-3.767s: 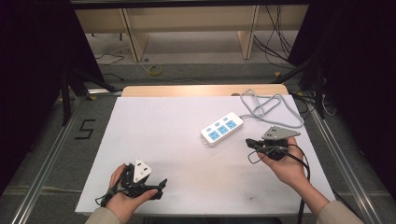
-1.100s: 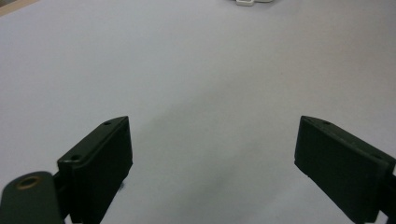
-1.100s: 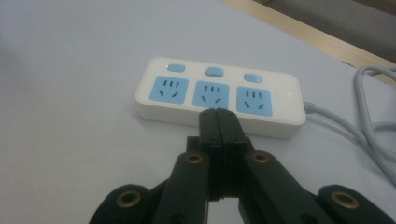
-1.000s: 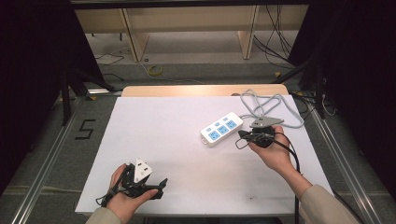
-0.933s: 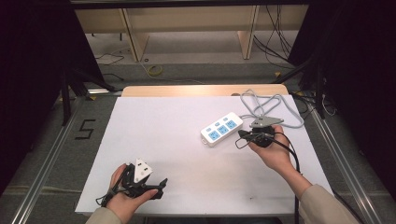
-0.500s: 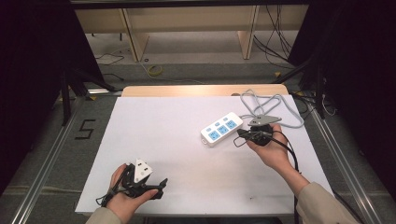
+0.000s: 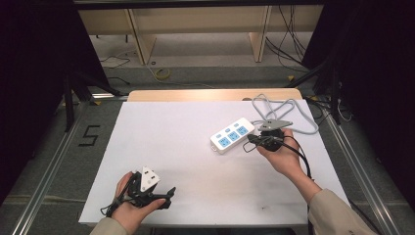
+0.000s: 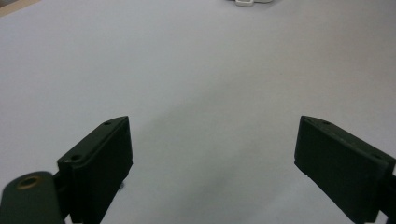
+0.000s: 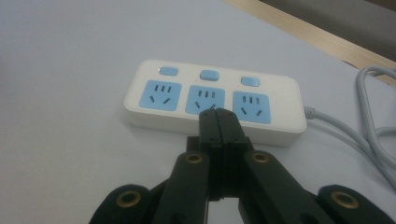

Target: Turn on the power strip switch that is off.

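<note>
Both of my grippers are on the table [image 7: 195, 127]. My right gripper [image 9: 218, 116], jaws clenched together on nothing, has come forward from the near right edge and now points at the middle socket of the white power strip [image 7: 233, 138], which lies right of centre. I judge a press is next. My left gripper [image 8: 210, 163] rests spread apart.

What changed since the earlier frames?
The right gripper, jaws shut and empty, moved up the table and left, from the right edge to the side of the power strip; in its own view its tips sit at the strip's middle socket. Nothing was taken hold of or let go. The left gripper, jaws open, the power strip and its cord stayed put.
</note>
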Available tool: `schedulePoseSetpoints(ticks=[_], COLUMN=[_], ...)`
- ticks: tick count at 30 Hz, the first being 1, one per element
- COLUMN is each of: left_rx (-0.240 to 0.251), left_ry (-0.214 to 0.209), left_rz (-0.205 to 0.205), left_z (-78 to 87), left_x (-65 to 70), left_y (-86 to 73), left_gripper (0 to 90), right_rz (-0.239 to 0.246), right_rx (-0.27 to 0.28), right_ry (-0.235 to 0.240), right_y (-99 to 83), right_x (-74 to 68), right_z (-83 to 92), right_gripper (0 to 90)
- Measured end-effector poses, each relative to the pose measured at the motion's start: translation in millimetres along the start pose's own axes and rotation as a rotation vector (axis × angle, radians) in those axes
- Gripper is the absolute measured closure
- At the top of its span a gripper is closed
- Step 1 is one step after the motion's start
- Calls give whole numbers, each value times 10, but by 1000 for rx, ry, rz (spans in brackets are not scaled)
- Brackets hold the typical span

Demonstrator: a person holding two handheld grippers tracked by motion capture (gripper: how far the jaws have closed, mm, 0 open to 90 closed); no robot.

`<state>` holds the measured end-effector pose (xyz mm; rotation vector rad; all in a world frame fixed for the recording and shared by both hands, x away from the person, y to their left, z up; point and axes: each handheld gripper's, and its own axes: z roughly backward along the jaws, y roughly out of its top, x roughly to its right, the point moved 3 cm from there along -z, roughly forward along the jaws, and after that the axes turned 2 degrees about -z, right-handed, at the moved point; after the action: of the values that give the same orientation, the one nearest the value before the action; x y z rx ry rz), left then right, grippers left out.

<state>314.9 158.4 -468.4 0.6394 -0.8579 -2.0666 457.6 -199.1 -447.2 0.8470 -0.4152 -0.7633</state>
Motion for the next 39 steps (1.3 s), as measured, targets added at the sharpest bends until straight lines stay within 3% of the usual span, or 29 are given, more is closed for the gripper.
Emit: schedulePoseSetpoints(ticks=[39], left_rx=[-2], left_ry=[-6], left_rz=[-4], left_z=[-11], left_x=[8], left_y=[0], left_gripper=[110], right_rz=[-9], right_rx=[-28], right_ry=[-9], right_y=[45], right_x=[29], right_z=[-167], right_gripper=[900])
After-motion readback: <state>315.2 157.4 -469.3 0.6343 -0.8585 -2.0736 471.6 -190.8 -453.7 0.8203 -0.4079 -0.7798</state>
